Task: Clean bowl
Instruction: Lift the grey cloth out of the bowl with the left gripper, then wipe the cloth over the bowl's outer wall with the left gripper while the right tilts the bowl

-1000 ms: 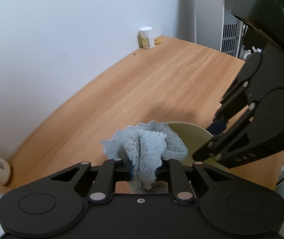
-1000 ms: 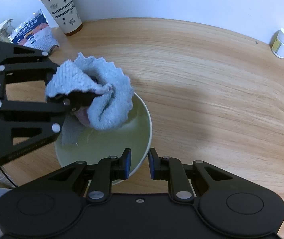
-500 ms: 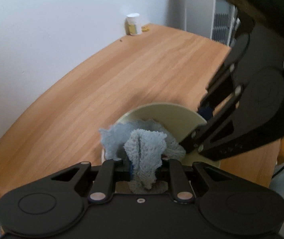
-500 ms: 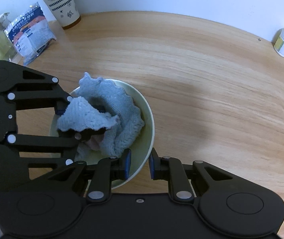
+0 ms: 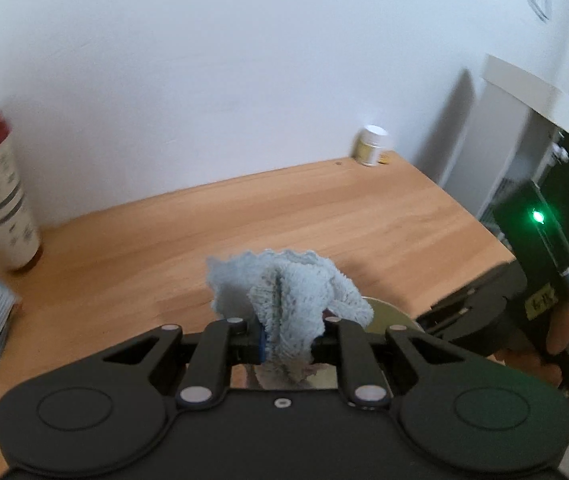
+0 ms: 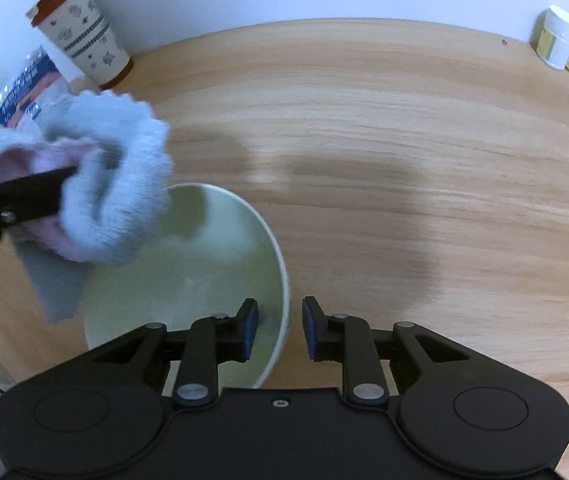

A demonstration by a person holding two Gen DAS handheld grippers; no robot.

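A pale green bowl sits on the wooden table. My right gripper straddles its near rim, one finger inside and one outside, with a gap between each pad and the rim. My left gripper is shut on a light blue cloth. In the right wrist view the cloth hangs above the bowl's far left rim, lifted out of it. Only a sliver of the bowl shows in the left wrist view, behind the cloth.
A patterned cup with a red lid and a snack packet stand at the back left by the wall. A small white jar stands at the back right. A white cabinet stands past the table's right end.
The left gripper has lifted the cloth out of the bowl and swung left and up. The right gripper's fingers have opened a little around the rim.
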